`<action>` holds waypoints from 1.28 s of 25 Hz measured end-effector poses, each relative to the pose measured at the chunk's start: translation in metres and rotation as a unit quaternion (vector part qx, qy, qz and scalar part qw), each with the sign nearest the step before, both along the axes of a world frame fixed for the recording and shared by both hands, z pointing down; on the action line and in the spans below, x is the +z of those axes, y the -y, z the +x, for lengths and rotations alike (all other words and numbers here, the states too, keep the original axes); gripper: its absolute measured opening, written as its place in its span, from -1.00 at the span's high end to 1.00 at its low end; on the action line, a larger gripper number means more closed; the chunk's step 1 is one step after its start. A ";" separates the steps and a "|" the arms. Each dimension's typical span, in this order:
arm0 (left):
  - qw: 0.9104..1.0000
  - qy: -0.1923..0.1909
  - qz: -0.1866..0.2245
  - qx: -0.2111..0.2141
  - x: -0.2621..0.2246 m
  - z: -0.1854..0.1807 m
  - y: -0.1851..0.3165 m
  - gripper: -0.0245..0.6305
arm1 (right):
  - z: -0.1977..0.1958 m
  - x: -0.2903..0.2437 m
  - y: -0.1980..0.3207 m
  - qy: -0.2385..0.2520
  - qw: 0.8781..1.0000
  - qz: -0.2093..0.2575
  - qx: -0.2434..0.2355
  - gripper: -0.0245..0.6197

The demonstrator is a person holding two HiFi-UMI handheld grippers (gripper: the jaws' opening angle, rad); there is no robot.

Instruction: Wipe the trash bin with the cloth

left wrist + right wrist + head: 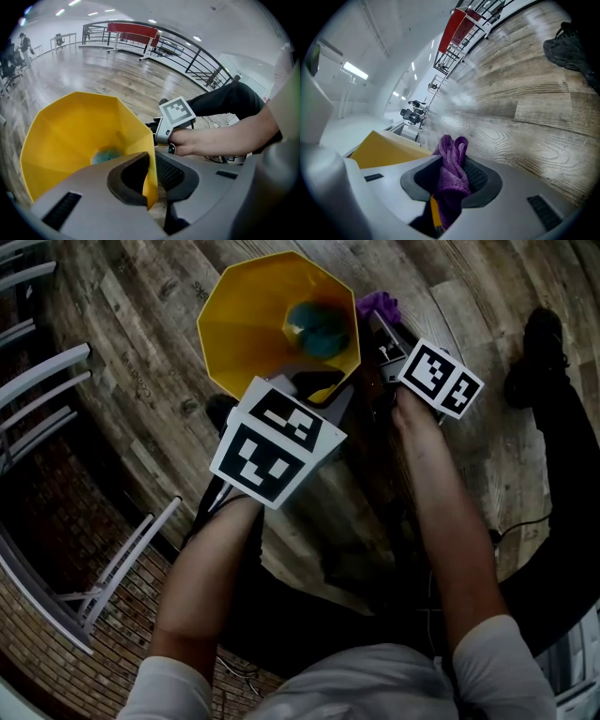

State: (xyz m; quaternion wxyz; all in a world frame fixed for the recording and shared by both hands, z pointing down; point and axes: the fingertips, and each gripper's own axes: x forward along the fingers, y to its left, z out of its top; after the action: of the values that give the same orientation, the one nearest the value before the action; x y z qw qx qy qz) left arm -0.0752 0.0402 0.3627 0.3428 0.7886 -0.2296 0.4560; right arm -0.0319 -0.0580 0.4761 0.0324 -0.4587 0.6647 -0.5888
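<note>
Purple cloth [451,171] between right gripper [451,183] jaws

No text, label, brand or number can be read anywhere here.

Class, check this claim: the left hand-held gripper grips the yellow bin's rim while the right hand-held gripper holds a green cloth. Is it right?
No. The right gripper view shows the cloth is purple, not green. The left hand-held gripper does grip the yellow bin's rim, and the right hand-held gripper holds that cloth.
</note>
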 end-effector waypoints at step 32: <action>0.998 -0.016 0.023 0.048 -0.015 -0.002 -0.008 0.66 | -0.012 0.106 0.014 -0.153 0.979 -0.063 -0.121 0.57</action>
State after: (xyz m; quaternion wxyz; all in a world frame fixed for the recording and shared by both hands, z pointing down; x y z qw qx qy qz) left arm -0.0775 0.0480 0.3473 0.3059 0.8135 -0.1960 0.4541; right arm -0.0438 -0.0721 0.5822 -0.1705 -0.4608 0.6737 -0.5521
